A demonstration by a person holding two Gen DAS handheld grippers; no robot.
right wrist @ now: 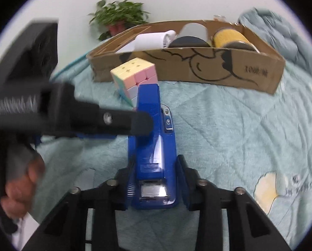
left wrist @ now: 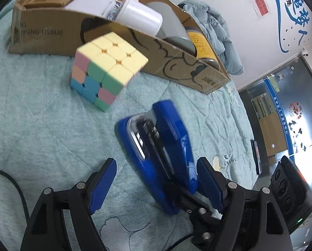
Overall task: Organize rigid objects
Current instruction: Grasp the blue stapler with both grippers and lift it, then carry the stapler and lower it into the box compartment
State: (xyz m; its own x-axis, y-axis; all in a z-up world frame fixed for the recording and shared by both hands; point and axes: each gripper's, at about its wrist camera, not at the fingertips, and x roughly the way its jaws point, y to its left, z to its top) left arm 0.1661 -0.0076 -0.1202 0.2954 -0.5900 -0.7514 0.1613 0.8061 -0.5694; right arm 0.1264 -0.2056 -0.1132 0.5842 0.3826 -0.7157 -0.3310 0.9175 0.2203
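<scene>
Your right gripper [right wrist: 156, 179] is clamped on the blue stapler [right wrist: 153, 138] above the quilt [right wrist: 229, 125]; your left gripper [left wrist: 156, 179] stands apart beside it, near the cube [left wrist: 105, 67].

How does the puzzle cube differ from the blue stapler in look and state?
The cube is compact and multi-coloured in pastels; the stapler is long and solid blue. The cube stands free of both grippers, whereas the right gripper is shut on the stapler's end. The left gripper is open around the stapler and not near the cube. Both lie on the green quilt before the cardboard box.
</scene>
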